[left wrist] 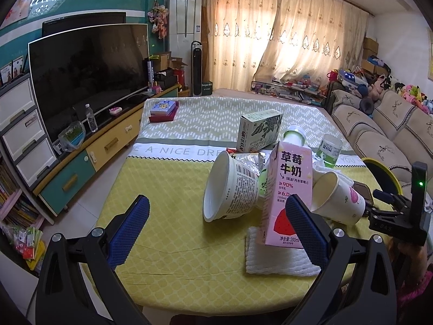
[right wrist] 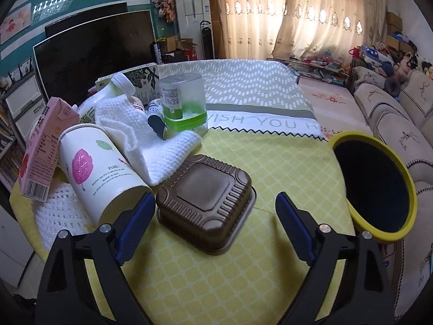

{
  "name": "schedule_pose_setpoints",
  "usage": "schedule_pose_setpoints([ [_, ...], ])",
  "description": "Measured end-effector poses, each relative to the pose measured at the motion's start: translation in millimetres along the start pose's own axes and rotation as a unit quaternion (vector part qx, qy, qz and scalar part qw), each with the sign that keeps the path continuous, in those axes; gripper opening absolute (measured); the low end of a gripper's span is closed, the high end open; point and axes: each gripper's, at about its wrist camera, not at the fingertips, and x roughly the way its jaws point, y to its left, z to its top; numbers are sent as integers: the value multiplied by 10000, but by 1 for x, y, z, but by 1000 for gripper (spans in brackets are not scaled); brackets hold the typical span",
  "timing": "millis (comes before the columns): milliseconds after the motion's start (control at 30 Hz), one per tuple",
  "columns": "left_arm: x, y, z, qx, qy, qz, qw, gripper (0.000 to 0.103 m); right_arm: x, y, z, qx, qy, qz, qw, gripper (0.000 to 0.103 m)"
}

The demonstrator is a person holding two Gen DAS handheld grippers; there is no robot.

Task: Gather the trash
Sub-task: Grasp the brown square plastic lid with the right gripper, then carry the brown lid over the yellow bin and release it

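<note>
Yellow-clothed counter (right wrist: 270, 162): we count one brown tray (right wrist: 205, 203) between our right gripper's (right wrist: 212, 227) wide fingers, seen only there; left gripper (left wrist: 216, 230) gapes empty

Quick count of the pile on the tabletop (right wrist: 243, 162): one pink milk carton (left wrist: 288, 189), one green-print carton (left wrist: 258, 131), one white tub on its side (left wrist: 230, 187) and one leaf-print paper cup (right wrist: 102, 173). Also one brown ribbed tray upside down (right wrist: 205, 203), one clear green-banded container (right wrist: 184, 103), one white-capped green bottle (right wrist: 108, 92) and one white cloth (right wrist: 151, 149). Beside it all sits one yellow-rimmed bin (right wrist: 406, 181).
</note>
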Motion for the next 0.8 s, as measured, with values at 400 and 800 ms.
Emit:
schedule_pose_setpoints([
  [400,7,-3,-2,19,43,-26,10000,99,17,4,12,-187,261,297,9990,69],
  [800,12,-11,-3,104,94,-149,9998,99,-12,-30,17,357,-145,214,9990,69],
])
